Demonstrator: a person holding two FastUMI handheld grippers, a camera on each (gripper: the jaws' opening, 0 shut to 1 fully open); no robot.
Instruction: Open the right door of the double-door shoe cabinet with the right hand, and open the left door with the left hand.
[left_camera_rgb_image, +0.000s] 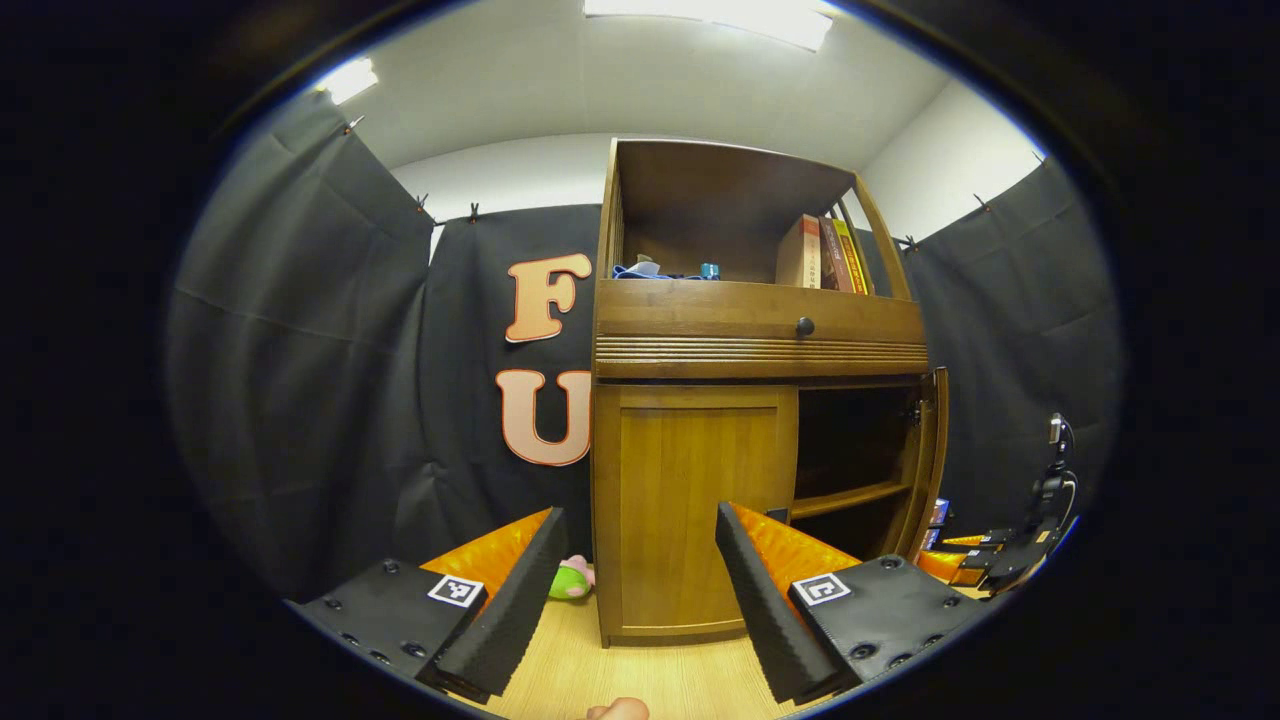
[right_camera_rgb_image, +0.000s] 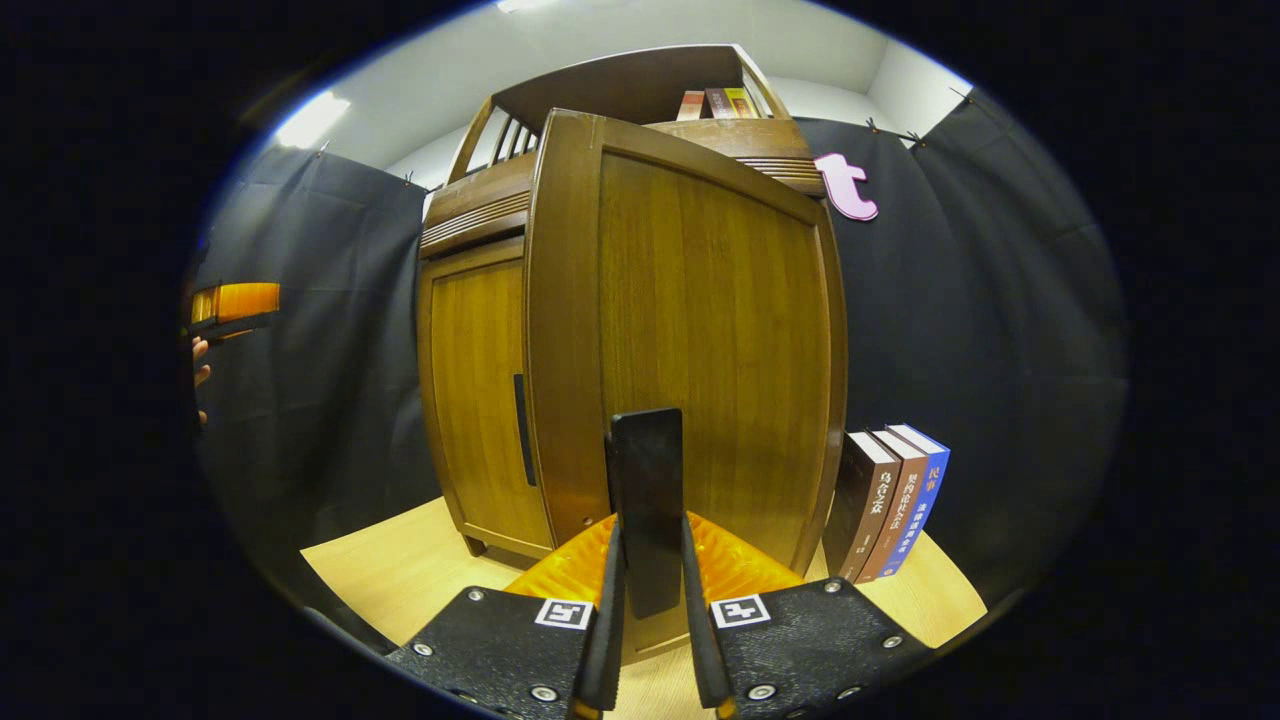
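With the right gripper (right_camera_rgb_image: 648, 610) clenched on the right door's handle (right_camera_rgb_image: 646, 500), the released left gripper (left_camera_rgb_image: 635, 590) should reach for the closed left door (left_camera_rgb_image: 697, 500) squarely.

Shoe cabinet (left_camera_rgb_image: 700, 500) and its right door (right_camera_rgb_image: 700, 340) look like brown wood with a satin sheen, floor (left_camera_rgb_image: 640, 670) pale matt wood-look, left gripper (left_camera_rgb_image: 632, 590) with black ribbed pads and glossy orange plastic, wall matt black cloth.
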